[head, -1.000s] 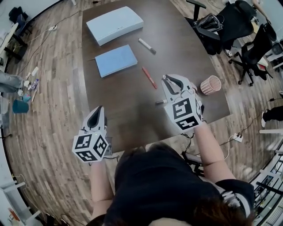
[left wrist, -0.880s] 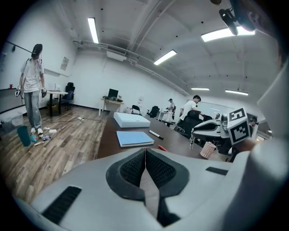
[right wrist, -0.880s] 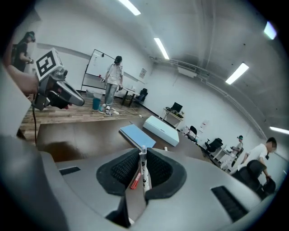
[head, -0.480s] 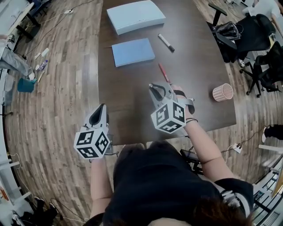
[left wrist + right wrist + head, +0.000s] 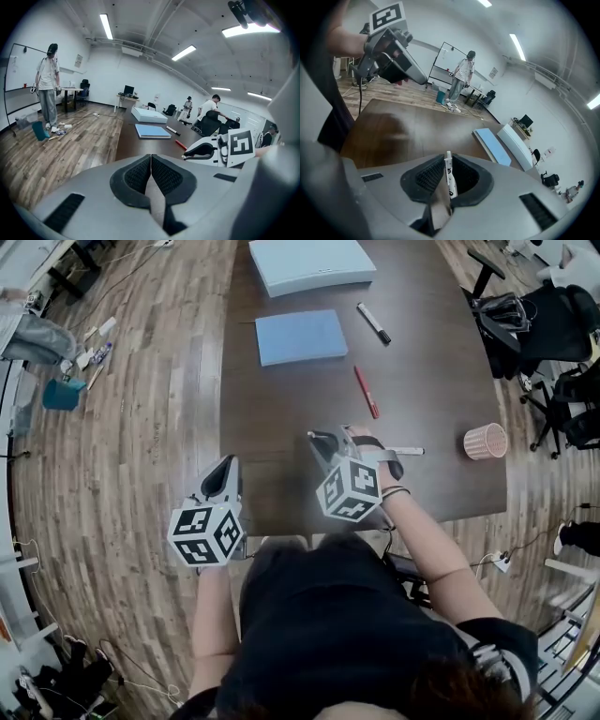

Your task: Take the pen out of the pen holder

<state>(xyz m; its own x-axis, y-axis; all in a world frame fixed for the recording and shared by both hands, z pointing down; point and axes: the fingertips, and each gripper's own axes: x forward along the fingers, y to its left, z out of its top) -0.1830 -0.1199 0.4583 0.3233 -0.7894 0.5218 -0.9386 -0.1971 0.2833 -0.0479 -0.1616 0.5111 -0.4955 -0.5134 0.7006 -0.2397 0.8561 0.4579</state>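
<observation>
Text check | I read nothing legible | pen (image 5: pixel 449 178) print too small | marker cube (image 5: pixel 349 491) shows patterns only

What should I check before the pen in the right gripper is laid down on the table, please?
1. Grip: the right gripper has its jaws closed on the white pen: ok.
2. The pen is out of the pink pen holder, which sits apart on the right of the head view: ok.
3. There is bare table ahead of the right jaws: ok.
4. The left gripper is shut, empty and off to the side: ok.
5. The red pen lies clear, farther up the table: ok.
6. No other pens remain in the holder: cannot tell, its inside is too small to read.
</observation>
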